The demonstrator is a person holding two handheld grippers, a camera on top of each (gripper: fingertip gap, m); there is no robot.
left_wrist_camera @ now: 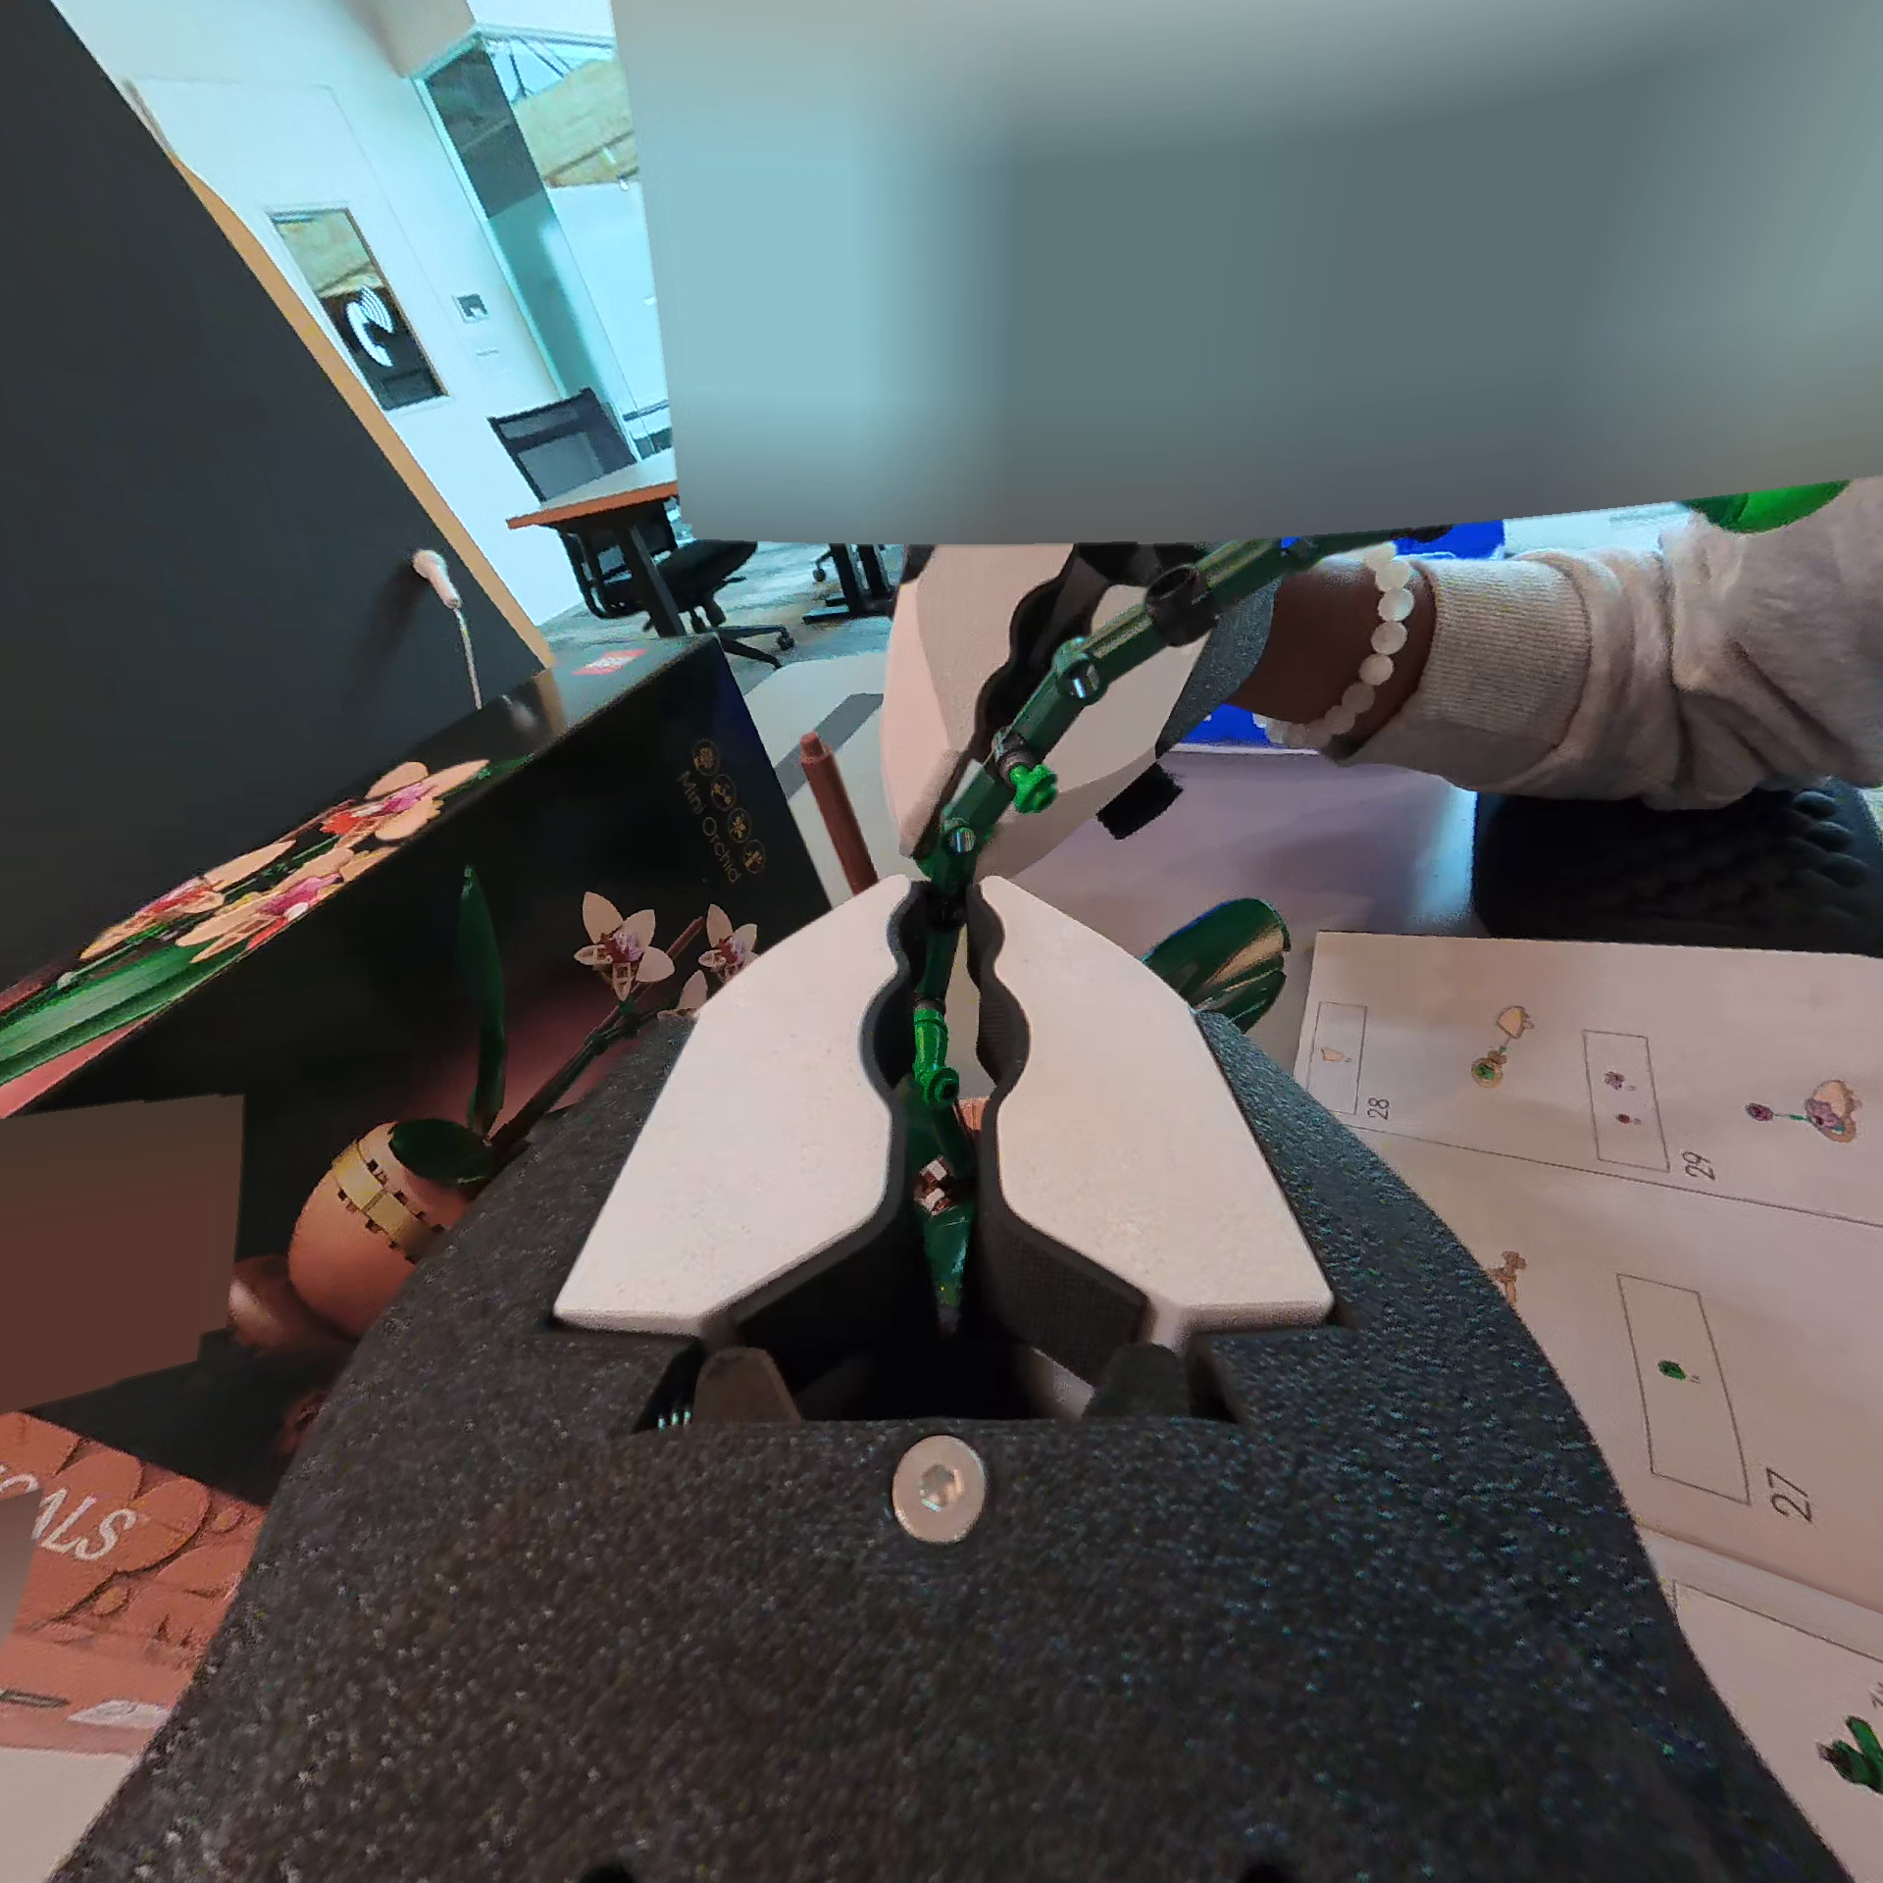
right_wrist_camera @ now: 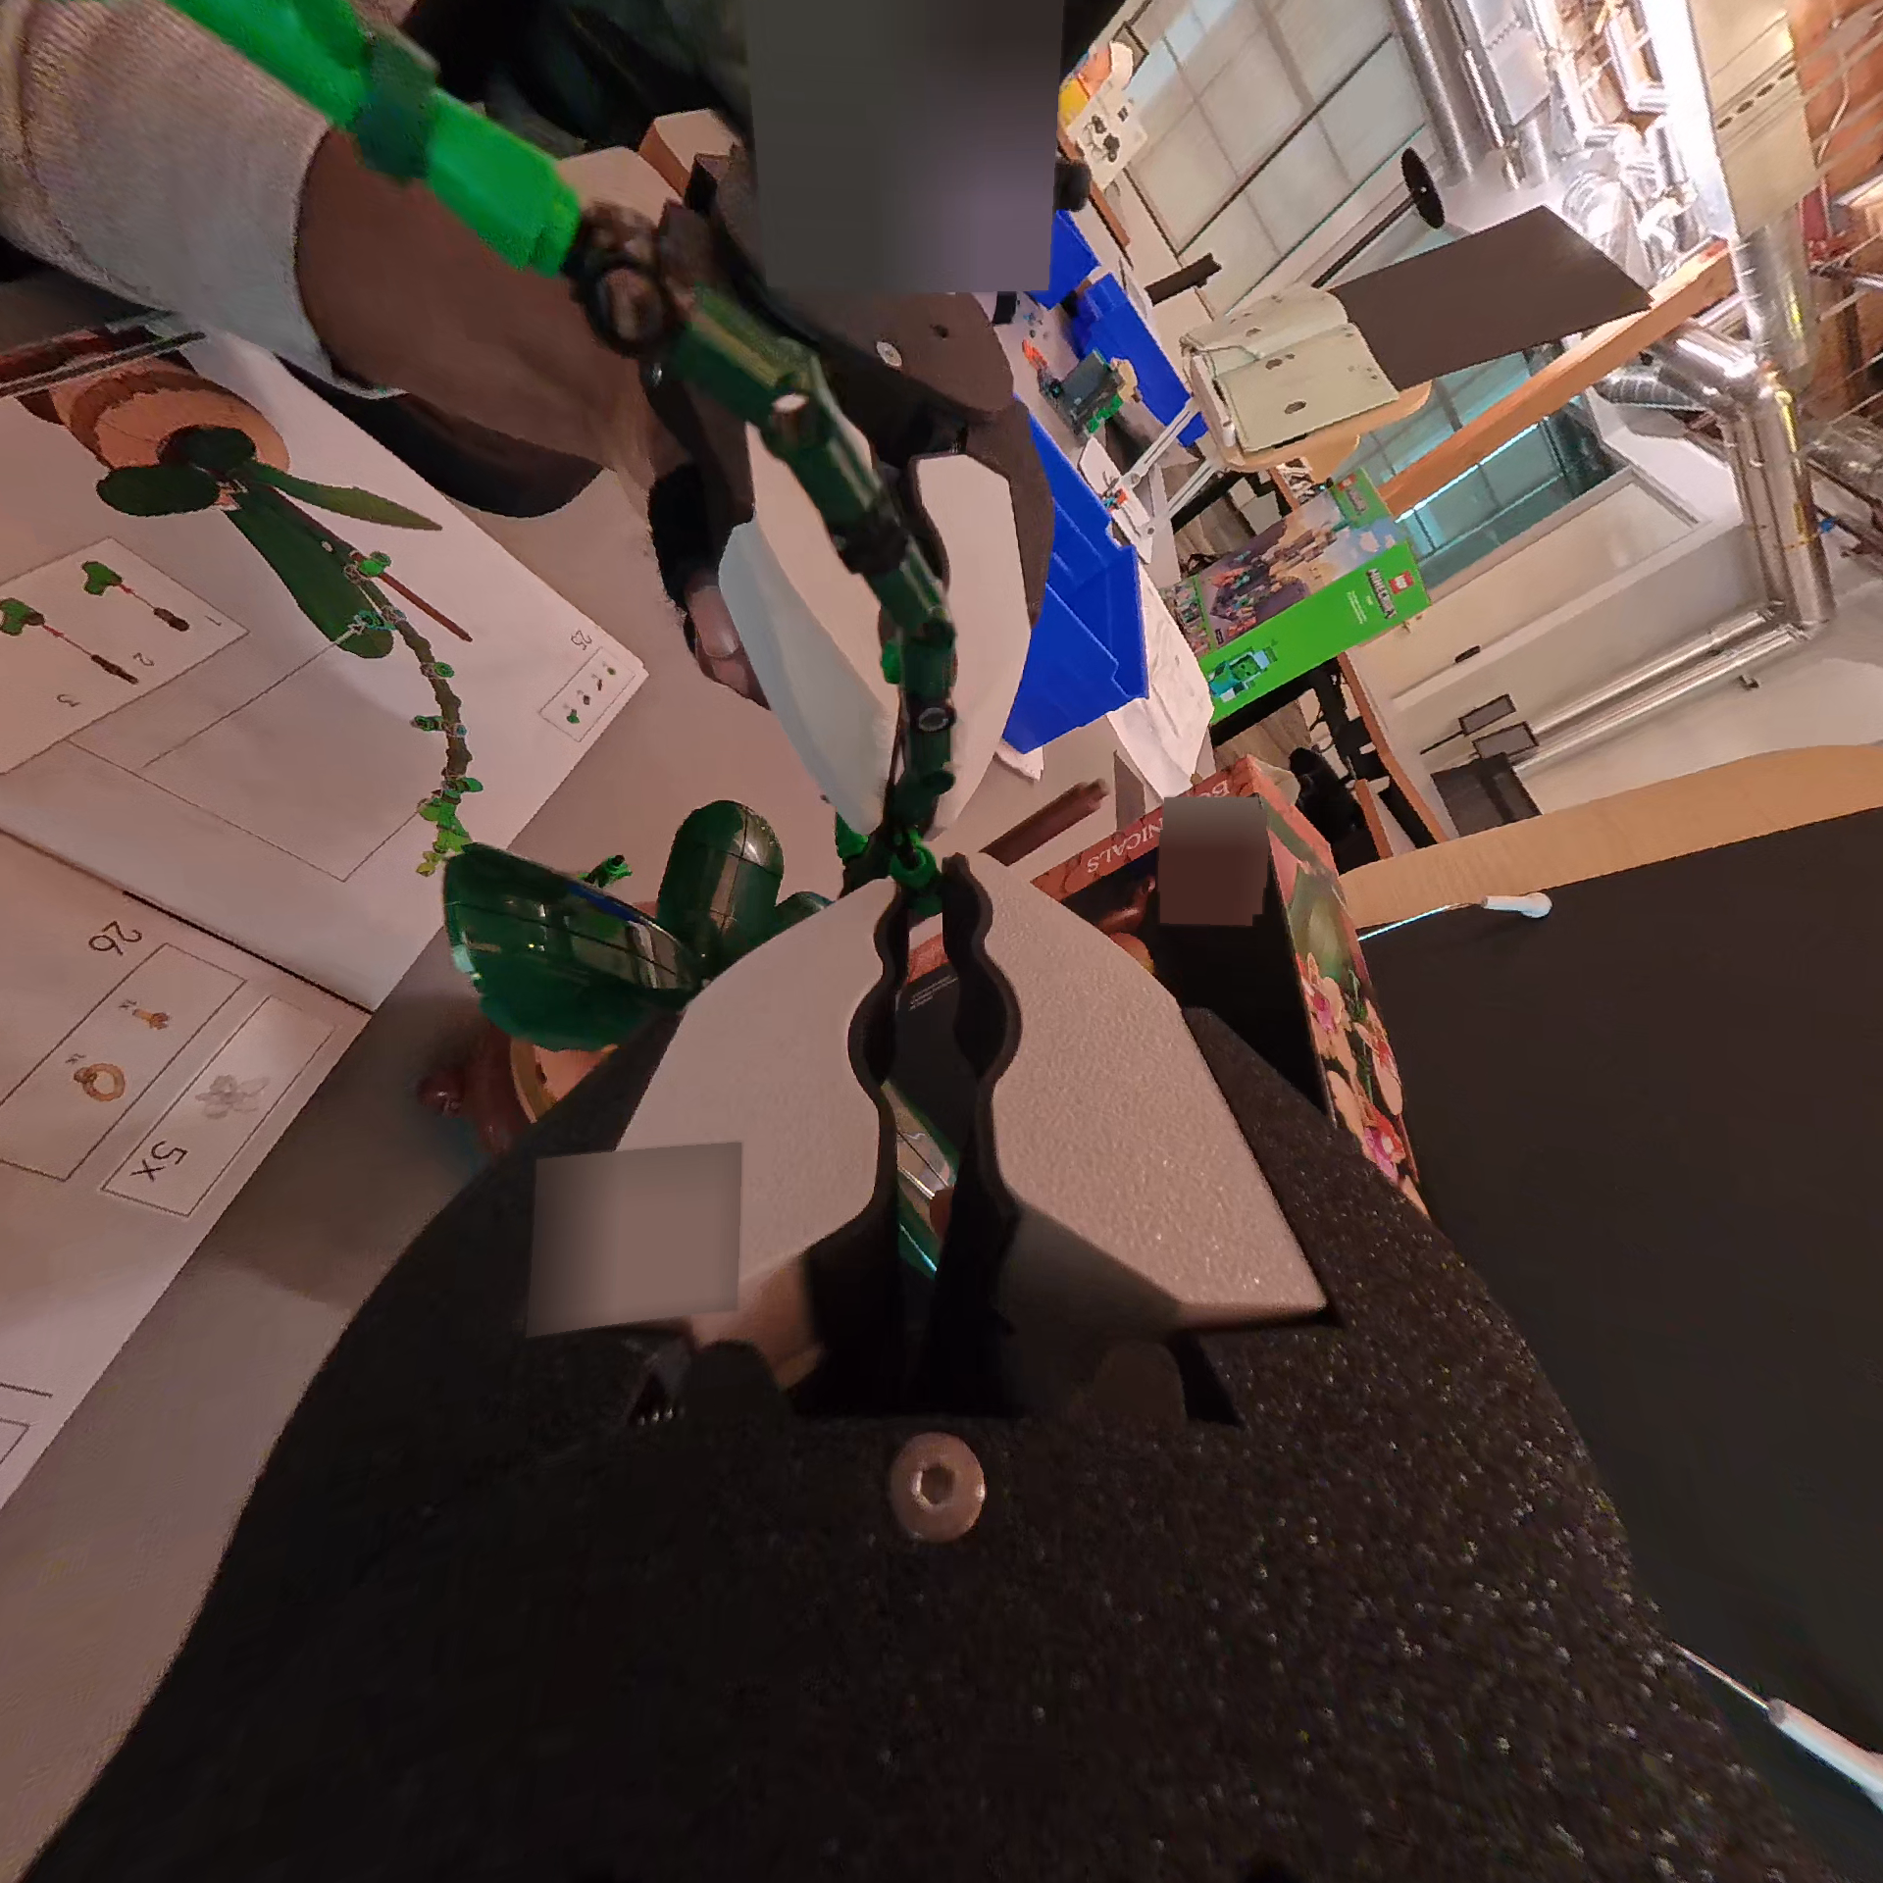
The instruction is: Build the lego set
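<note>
The green jointed orchid stem [left_wrist_camera: 932, 978] is pinched by the left gripper [left_wrist_camera: 943, 902] and the right gripper [right_wrist_camera: 922, 884], above the dark green leaves [right_wrist_camera: 571, 948].

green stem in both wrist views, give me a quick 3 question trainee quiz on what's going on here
1. True or false: the left gripper is shut on the green lego stem.
2. Multiple choice: where do the open instruction pages lie in the left wrist view? A) left of the gripper B) right of the gripper C) on top of the lego box
3. Fill in: the dark green leaves of the plant model sit to the ____ of the right gripper in its own view.

Key: 1 true; 2 B; 3 left
</note>
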